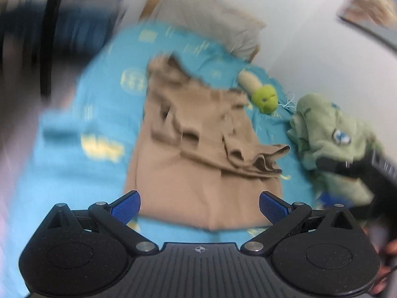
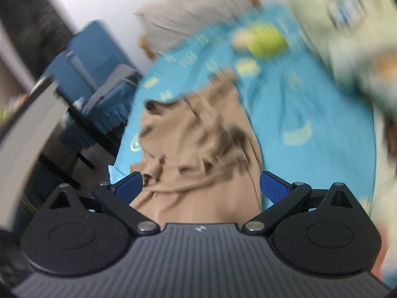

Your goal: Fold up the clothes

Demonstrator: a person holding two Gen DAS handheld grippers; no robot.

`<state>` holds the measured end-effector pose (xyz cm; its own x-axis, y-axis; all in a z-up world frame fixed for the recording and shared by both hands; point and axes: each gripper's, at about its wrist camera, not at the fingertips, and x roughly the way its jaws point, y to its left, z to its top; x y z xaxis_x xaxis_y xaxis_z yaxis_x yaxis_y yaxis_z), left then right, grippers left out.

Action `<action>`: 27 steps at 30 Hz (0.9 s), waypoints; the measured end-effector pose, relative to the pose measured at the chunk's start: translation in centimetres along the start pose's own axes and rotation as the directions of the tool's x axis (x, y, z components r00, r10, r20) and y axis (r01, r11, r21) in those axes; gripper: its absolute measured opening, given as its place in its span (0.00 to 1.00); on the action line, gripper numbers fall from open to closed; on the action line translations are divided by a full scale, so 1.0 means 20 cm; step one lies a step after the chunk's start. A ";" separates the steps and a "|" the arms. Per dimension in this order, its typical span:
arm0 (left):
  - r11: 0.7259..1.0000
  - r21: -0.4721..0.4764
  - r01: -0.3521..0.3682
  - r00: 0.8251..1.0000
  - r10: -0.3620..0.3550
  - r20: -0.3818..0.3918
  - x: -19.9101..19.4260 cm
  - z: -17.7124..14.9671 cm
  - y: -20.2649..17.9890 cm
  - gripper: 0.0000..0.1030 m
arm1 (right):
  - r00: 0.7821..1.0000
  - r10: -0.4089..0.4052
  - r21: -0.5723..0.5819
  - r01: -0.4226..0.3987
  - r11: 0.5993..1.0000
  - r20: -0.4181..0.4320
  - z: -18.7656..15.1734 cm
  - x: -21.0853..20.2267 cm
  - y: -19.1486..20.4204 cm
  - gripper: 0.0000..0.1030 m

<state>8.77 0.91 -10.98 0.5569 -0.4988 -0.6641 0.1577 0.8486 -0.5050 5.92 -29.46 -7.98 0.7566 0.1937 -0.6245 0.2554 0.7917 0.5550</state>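
A tan garment (image 1: 198, 149) lies rumpled on a blue patterned bedsheet (image 1: 86, 124), its near part flat and its far part bunched. My left gripper (image 1: 199, 207) is open and empty just above the garment's near edge. In the right wrist view the same tan garment (image 2: 198, 149) lies on the sheet (image 2: 310, 111). My right gripper (image 2: 201, 186) is open and empty over it. The right gripper's black body (image 1: 372, 173) shows at the right of the left wrist view. Both views are motion-blurred.
A green plush blanket (image 1: 330, 134) lies at the right of the bed. A yellow-green soft toy (image 1: 264, 96) and a grey pillow (image 1: 223, 19) lie at the far end by the white wall. A blue chair (image 2: 91, 57) stands left of the bed.
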 end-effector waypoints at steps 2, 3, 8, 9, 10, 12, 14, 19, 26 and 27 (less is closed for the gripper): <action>0.991 -0.125 0.040 0.997 -0.048 -0.064 0.04 0.01 0.09 1.00 | 0.998 0.035 0.184 -0.026 0.983 -0.042 0.00 0.03 -0.13 0.99; 0.983 -0.175 0.049 0.994 -0.065 -0.086 0.06 0.00 0.13 1.00 | 0.997 0.059 0.268 -0.042 0.962 -0.058 -0.02 0.05 -0.18 0.99; 0.901 -0.425 0.082 0.975 -0.161 -0.153 0.21 -0.04 0.27 0.98 | 0.973 0.183 0.534 -0.081 0.842 -0.141 -0.17 0.17 -0.29 0.98; 0.885 -0.456 0.095 0.974 -0.177 -0.141 0.23 -0.04 0.29 0.98 | 0.967 0.202 0.569 -0.079 0.819 -0.157 -0.20 0.20 -0.30 0.94; 0.872 -0.476 0.113 0.975 -0.190 -0.116 0.24 -0.04 0.29 0.98 | 0.963 0.208 0.587 -0.070 0.807 -0.171 -0.22 0.23 -0.30 0.92; 0.856 -0.502 0.124 0.979 -0.188 -0.078 0.26 -0.04 0.30 0.95 | 0.966 0.184 0.605 -0.038 0.795 -0.182 -0.25 0.27 -0.30 0.83; 0.842 -0.524 0.127 0.984 -0.174 -0.042 0.28 -0.04 0.30 0.89 | 0.972 0.150 0.619 -0.004 0.786 -0.184 -0.25 0.31 -0.32 0.80; 0.810 -0.574 0.123 0.992 -0.125 0.036 0.32 -0.03 0.33 0.61 | 0.983 0.120 0.614 -0.009 0.789 -0.139 -0.26 0.35 -0.30 0.69; 0.797 -0.597 0.091 0.995 -0.091 0.031 0.31 -0.05 0.38 0.11 | 0.987 0.058 0.532 0.030 0.846 -0.148 -0.24 0.35 -0.26 0.24; 0.794 -0.599 0.104 0.994 -0.096 0.044 0.29 -0.05 0.39 0.10 | 0.988 0.058 0.522 0.026 0.852 -0.143 -0.24 0.34 -0.25 0.21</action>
<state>12.49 4.37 -19.30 0.5747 -0.5700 -0.5872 -0.3054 0.5164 -0.8001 6.88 -29.40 -17.63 0.6765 0.3199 -0.6634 0.5514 0.3771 0.7442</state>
